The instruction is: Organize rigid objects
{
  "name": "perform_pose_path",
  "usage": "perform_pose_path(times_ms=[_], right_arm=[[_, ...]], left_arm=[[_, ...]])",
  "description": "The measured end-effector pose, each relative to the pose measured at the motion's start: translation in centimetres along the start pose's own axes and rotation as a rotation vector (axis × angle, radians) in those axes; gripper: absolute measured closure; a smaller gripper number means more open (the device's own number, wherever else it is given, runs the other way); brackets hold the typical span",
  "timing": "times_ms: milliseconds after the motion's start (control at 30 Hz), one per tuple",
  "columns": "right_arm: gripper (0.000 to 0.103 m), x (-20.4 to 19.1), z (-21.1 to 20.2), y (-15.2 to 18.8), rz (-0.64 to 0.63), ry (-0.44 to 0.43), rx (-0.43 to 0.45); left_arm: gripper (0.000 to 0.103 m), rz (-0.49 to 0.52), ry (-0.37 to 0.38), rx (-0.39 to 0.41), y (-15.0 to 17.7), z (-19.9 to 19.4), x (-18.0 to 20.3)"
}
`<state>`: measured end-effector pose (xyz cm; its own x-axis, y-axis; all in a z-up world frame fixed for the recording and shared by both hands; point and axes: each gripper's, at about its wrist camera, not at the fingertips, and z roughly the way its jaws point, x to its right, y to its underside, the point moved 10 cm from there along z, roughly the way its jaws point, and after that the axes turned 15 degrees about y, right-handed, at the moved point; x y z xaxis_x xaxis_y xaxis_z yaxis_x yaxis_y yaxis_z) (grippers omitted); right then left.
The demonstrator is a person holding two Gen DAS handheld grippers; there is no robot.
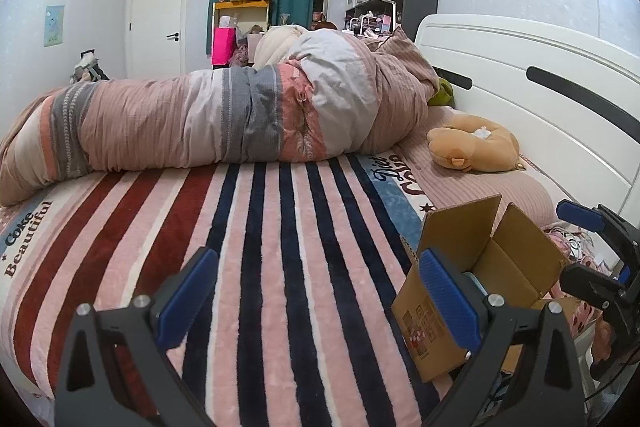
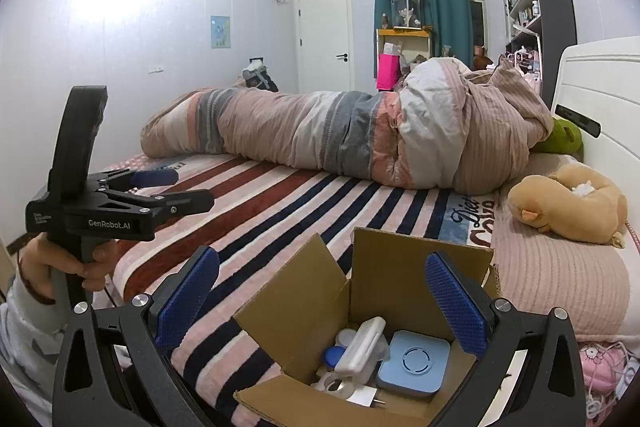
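Note:
An open cardboard box stands on the striped bed near its front edge; it also shows in the left wrist view. Inside lie a light blue square device, a white oblong case, a blue-and-white small item and a white plug adapter. My right gripper is open and empty, hovering just above the box. My left gripper is open and empty over the blanket, left of the box; it also shows in the right wrist view.
A rolled pink and grey duvet lies across the bed behind. A tan plush toy rests on the pink pillow by the white headboard. The striped blanket spreads left of the box.

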<state>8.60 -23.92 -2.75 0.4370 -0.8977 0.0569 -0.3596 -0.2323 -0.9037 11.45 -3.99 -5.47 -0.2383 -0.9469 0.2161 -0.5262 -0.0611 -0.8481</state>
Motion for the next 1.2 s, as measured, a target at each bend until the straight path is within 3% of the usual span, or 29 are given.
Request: perform_pose_path(times_ms=[1200], right_arm=[[0.0,-0.66,0.28,0.17,-0.001,-0.001,-0.008]], left_arm=[[0.003,-0.002,0.007,0.001,0.09,0.12,0.25]])
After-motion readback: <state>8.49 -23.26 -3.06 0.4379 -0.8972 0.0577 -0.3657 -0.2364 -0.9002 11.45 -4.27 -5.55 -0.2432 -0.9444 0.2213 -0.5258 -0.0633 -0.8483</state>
